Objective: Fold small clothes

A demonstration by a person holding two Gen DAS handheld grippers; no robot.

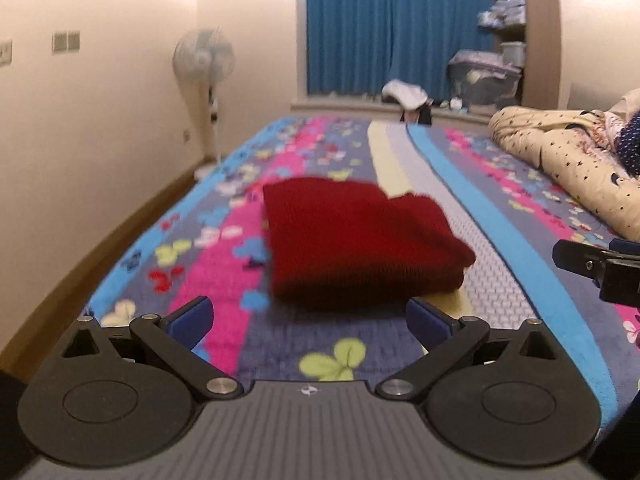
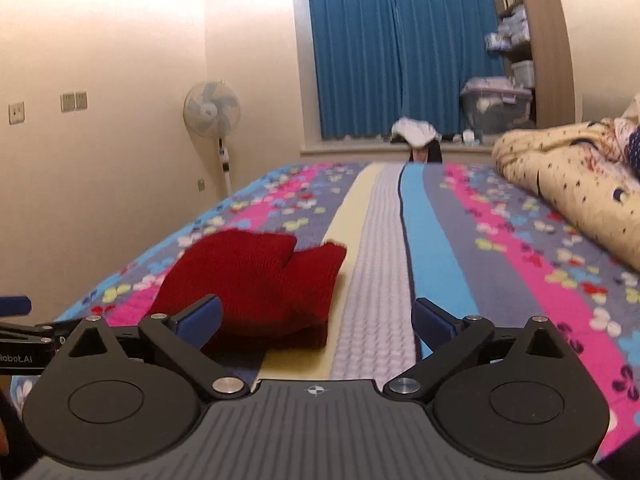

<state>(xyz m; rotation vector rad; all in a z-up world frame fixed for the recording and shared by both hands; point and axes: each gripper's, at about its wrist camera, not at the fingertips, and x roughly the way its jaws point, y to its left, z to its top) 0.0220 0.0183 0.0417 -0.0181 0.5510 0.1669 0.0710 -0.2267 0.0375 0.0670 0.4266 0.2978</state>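
A folded dark red knit garment lies on the striped bedspread, just ahead of my left gripper. That gripper stands open, its blue pads wide apart, nothing between them. In the right wrist view the same red garment sits ahead and to the left of my right gripper, which is open and holds nothing; its left pad overlaps the cloth's near edge in the picture. The right gripper's tip shows at the right edge of the left wrist view, and the left gripper at the left edge of the right view.
A rolled beige quilt with dark stars lies along the bed's right side. A standing fan is by the left wall. Blue curtains, a window ledge with white clothes and a storage box lie beyond the bed.
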